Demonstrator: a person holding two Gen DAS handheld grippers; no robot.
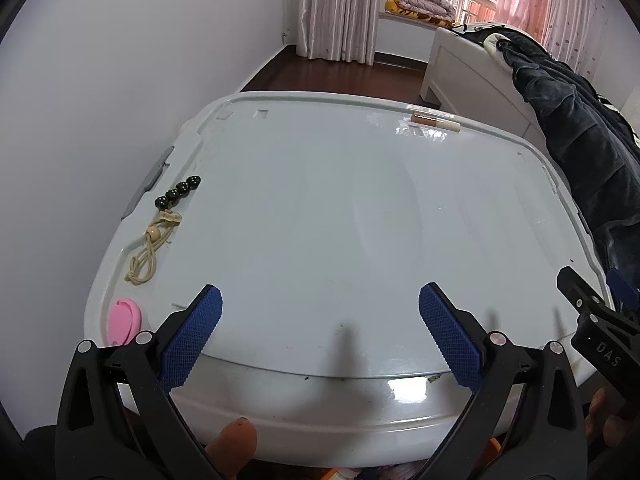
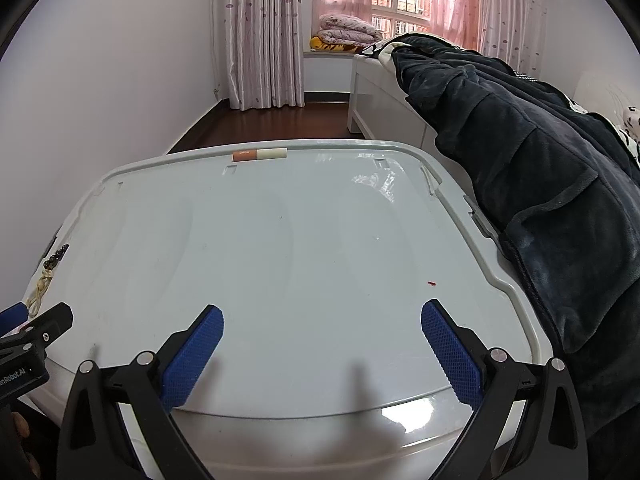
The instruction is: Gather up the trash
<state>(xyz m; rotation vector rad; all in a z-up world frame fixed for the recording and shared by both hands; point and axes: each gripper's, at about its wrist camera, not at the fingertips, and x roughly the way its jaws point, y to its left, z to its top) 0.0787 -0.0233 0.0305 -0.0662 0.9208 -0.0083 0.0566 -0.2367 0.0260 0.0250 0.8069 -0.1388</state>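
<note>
A pale grey plastic lid [image 1: 320,220] fills both views; it also shows in the right wrist view [image 2: 280,260]. On its far edge lies a small orange and white tube [image 1: 436,121], also in the right wrist view [image 2: 260,154], with a crumpled clear wrapper [image 1: 422,132] beside it. At the left edge lie a string of dark beads with a beige cord [image 1: 164,216] and a pink round object [image 1: 124,318]. A tiny red scrap [image 2: 431,282] lies at the right. My left gripper [image 1: 320,320] and right gripper [image 2: 322,336] are both open and empty over the near edge.
A bed with a white frame [image 2: 372,92] stands to the right, and a dark fleece blanket [image 2: 540,200] hangs over it against the lid's right edge. A white wall stands at the left. Curtains and a window are at the back. Dark wood floor lies beyond the lid.
</note>
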